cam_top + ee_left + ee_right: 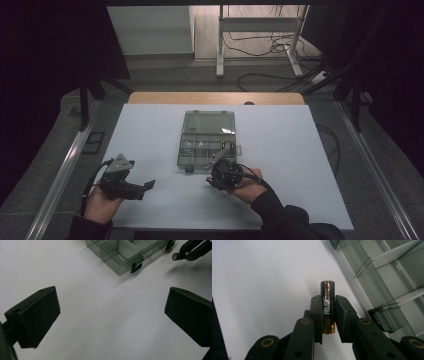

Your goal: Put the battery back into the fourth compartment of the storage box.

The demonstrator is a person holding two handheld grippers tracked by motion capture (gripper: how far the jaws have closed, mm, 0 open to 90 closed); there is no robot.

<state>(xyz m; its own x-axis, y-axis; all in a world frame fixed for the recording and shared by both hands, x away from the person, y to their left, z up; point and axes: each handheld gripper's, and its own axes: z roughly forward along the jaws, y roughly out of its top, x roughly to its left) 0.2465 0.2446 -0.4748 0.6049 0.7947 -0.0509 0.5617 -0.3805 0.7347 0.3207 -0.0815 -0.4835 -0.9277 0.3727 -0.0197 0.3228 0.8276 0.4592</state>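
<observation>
A black and copper battery (327,298) stands upright between the pads of my right gripper (327,308), which is shut on it. From above, that gripper (210,178) hovers just off the front right corner of a clear compartment box (186,159) with its lid folded back. The battery's round end (175,256) also shows in the left gripper view, beside the box (117,263). My left gripper (148,185) hangs over the white tabletop at the front left, its jaws (111,315) wide apart with nothing between them.
The box sits mid-table on a white board (280,145); several small parts lie in its front compartments. A black latch (384,320) sticks out from the box's near wall. A wooden strip (215,98) edges the far side. Metal rails (380,175) flank the table.
</observation>
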